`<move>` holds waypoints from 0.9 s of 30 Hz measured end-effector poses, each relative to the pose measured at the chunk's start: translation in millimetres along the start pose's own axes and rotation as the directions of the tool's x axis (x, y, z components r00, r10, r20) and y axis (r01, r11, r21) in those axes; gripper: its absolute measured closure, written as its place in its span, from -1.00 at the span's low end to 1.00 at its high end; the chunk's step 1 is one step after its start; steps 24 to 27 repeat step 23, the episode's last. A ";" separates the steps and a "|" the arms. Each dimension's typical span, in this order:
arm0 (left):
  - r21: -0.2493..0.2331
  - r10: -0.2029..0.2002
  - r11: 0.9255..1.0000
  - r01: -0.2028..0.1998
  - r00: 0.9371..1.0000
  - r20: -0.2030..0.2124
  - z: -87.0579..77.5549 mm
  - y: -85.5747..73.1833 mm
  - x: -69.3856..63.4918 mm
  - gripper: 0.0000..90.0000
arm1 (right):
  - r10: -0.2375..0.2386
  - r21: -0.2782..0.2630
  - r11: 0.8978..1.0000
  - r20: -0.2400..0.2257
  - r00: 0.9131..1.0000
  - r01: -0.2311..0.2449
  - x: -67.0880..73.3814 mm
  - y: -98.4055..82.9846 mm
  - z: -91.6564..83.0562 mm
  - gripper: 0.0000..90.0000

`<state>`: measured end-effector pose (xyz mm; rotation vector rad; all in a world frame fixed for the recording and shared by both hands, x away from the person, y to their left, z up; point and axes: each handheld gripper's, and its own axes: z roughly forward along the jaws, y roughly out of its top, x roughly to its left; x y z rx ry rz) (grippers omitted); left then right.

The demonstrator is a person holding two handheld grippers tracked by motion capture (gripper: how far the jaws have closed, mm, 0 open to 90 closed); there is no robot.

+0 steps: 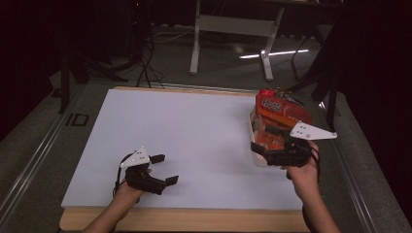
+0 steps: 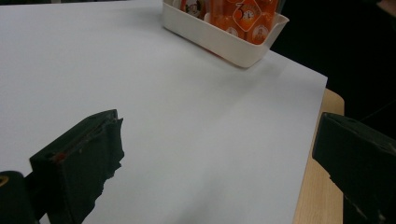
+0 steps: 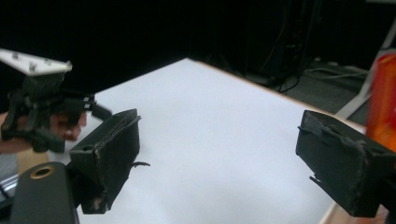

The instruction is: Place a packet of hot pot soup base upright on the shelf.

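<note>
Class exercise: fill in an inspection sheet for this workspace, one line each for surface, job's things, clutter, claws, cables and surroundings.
Surface: white board on a wooden table, bare across the middle.
Job's things: cream tray at the right edge, packed with orange snack packets.
Clutter: nothing seen.
Claws: left claw open, low over the near-left board, holding nothing; right claw open, held beside the tray, gripping nothing.
Cables: a black cable trails from the left claw; more cables lie on the floor.
Surroundings: dark room, white frame legs beyond the table.
</note>
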<state>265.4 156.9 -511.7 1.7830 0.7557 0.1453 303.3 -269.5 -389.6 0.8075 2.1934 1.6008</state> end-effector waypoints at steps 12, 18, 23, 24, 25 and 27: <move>0.006 0.003 1.000 -0.003 1.000 0.004 0.9 -1.0 -0.1 -0.97 | 0.020 0.071 0.997 -0.042 0.999 -0.017 9.1 -37.2 28.3 -0.70; 0.004 0.012 1.000 -0.012 1.000 0.005 1.7 -1.2 -1.1 -0.97 | -0.002 0.078 0.997 -0.039 0.999 0.005 14.2 -54.3 41.8 -0.70; -0.004 0.022 1.000 -0.022 1.000 0.005 1.2 -1.1 -1.9 -0.97 | -0.021 0.071 0.997 -0.031 0.999 0.023 16.6 -58.2 47.3 -0.70; -0.004 0.022 1.000 -0.022 1.000 0.005 1.2 -1.1 -1.9 -0.97 | -0.021 0.071 0.997 -0.031 0.999 0.023 16.6 -58.2 47.3 -0.70; -0.004 0.022 1.000 -0.022 1.000 0.005 1.2 -1.1 -1.9 -0.97 | -0.021 0.071 0.997 -0.031 0.999 0.023 16.6 -58.2 47.3 -0.70; -0.004 0.022 1.000 -0.022 1.000 0.005 1.2 -1.1 -1.9 -0.97 | -0.021 0.071 0.997 -0.031 0.999 0.023 16.6 -58.2 47.3 -0.70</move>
